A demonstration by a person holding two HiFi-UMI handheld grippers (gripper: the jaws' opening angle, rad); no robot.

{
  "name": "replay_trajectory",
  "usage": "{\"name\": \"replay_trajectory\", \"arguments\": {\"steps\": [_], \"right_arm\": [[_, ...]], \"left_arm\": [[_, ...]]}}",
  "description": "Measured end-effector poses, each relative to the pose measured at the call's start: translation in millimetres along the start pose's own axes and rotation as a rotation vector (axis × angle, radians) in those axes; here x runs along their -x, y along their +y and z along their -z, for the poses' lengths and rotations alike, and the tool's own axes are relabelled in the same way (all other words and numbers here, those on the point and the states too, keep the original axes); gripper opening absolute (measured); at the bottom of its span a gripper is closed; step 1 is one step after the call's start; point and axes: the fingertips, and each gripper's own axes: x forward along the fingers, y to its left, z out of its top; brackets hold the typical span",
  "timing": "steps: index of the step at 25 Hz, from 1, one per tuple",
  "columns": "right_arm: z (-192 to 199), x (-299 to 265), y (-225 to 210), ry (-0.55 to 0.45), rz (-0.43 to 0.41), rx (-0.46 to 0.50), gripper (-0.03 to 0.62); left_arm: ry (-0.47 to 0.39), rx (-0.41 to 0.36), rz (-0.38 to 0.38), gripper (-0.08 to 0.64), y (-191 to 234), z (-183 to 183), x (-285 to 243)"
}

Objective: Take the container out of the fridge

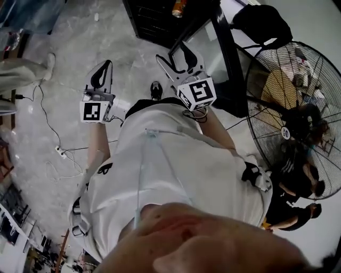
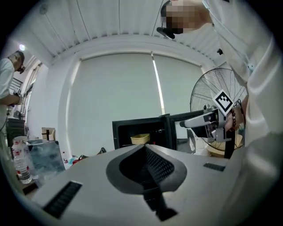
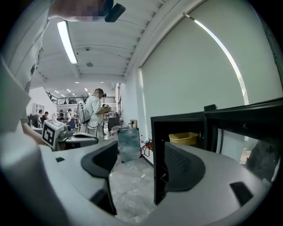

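Observation:
A black fridge stands with its door swung open. On a shelf inside sits a yellow container, which also shows in the right gripper view as the container inside the fridge. In the head view the fridge is ahead of me, with an orange can on it. My left gripper is shut on nothing and held short of the fridge; its jaws meet at the left gripper. My right gripper is open and empty, and the right gripper points at the fridge's front edge.
A large standing fan is close on the right, with people beside it. Cables and a power strip lie on the grey floor at left. Another person stands further back. Water bottles stand at left.

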Motion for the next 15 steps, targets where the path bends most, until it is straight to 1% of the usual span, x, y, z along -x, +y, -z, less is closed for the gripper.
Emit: {"name": "replay_trajectory", "arguments": {"steps": [2,6,9,12,15], "right_arm": [[-0.7,-10.6,-15.3,0.003,-0.007,0.004,0.336],[0.3,-30.6,-41.6,0.020,-0.010,0.005,0.336],[-1.8,-35.9,-48.0,0.028,-0.005,-0.007,0.336],[-5.6,-46.5,-55.1,0.025,0.023,-0.011,0.336],[-7.4,-54.0,-61.4,0.020,0.064,-0.048,0.336]], "left_arm": [[0.006,-0.009,-0.019,0.009,9.4,-3.6,-18.8],[-0.014,-0.011,-0.007,0.009,18.2,-11.4,-49.5],[-0.017,-0.010,0.009,0.009,19.4,-15.2,-57.8],[-0.009,-0.008,0.023,0.009,29.6,-14.3,-63.2],[-0.011,0.000,0.041,0.009,40.8,-12.5,-63.0]]}}
